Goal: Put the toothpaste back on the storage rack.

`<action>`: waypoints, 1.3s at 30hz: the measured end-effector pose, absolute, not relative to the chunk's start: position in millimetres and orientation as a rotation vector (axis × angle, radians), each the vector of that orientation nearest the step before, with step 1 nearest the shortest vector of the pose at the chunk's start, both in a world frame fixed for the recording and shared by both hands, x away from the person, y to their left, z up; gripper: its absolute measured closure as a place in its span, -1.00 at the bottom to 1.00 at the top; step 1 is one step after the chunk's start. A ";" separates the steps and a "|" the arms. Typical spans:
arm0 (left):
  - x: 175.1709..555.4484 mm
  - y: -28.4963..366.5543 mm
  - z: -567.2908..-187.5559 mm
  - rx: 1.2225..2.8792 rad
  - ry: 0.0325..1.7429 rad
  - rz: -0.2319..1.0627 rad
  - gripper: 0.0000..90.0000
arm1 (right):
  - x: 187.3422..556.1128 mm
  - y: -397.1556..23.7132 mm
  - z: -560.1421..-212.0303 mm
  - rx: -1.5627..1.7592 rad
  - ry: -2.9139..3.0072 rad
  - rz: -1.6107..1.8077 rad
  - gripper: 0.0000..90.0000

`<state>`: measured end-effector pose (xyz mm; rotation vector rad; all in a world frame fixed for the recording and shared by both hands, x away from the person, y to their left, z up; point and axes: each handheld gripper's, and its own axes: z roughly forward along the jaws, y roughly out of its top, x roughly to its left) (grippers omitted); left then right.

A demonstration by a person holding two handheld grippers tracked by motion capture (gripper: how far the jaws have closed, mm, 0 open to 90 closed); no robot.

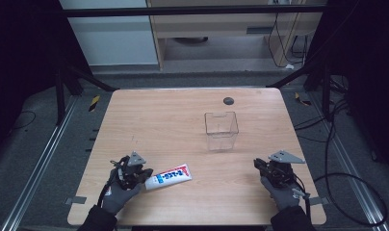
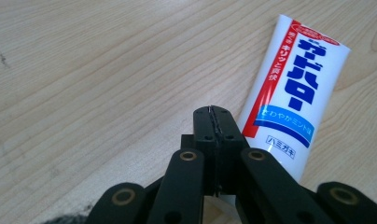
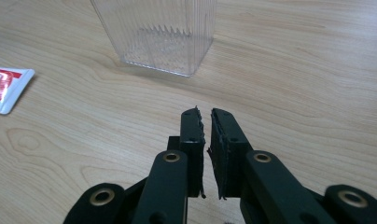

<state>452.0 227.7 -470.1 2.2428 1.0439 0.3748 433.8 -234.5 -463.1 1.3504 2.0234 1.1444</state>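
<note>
The toothpaste tube [image 2: 289, 88], just beside the left gripper [image 2: 213, 112], looks light, soft and slippery; grip mid-body. Left jaws together on nothing; the right gripper [image 3: 207, 114] has its jaws slightly apart, empty.

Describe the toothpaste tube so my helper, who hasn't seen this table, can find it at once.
On the wooden table, look at the near left part, beside the left gripper. The toothpaste tube lies flat there: white, with blue lettering and red trim, unlike the clear container.

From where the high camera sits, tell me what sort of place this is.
Most likely a lab set up for recording: a bare wooden table inside a dark metal frame, cables trailing over the grey floor, and office furniture behind.
</note>
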 end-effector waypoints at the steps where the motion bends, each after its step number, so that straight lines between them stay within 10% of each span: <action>1: 451.2 227.4 -470.4 2.246 1.043 0.374 0.98 | 433.8 -235.2 -462.9 1.350 2.019 1.145 0.85; 24: 437.3 221.9 -472.9 2.292 1.022 0.349 0.93 | 434.0 -237.6 -462.9 1.355 2.028 1.147 0.83; 39: 454.6 227.4 -440.5 2.214 1.043 0.387 0.26 | 435.8 -243.1 -464.8 1.368 1.988 1.160 0.48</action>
